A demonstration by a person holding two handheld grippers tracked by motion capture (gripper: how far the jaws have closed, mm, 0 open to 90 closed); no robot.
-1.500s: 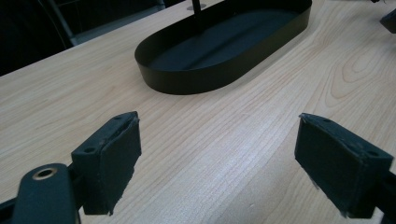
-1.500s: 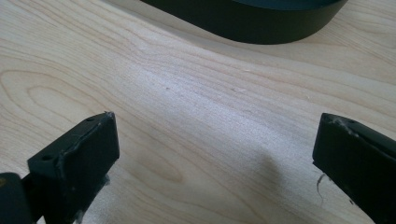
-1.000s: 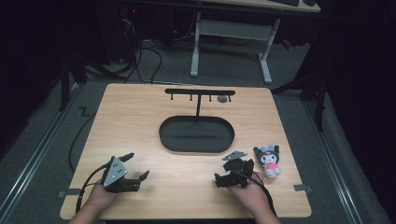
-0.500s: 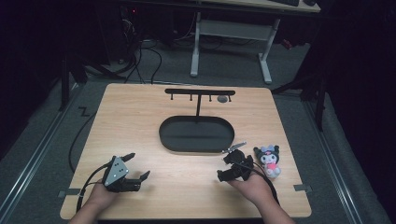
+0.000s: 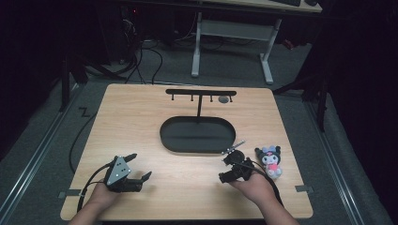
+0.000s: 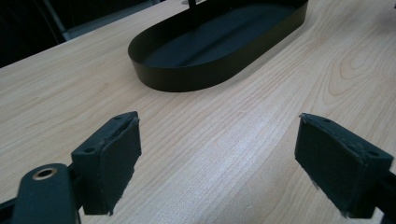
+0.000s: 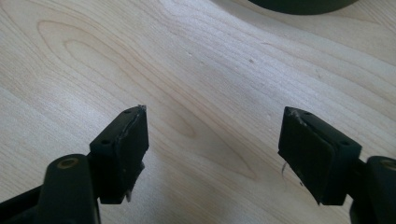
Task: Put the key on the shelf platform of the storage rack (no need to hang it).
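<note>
High view alone: plush toy [image 5: 269,161] beside right claw [image 5: 224,168] (half-closing, jaws empty).

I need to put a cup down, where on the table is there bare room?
Bare wood on the table left of the black tray, and between the left gripper and right gripper. Crowded at the right, by the plush toy.
</note>
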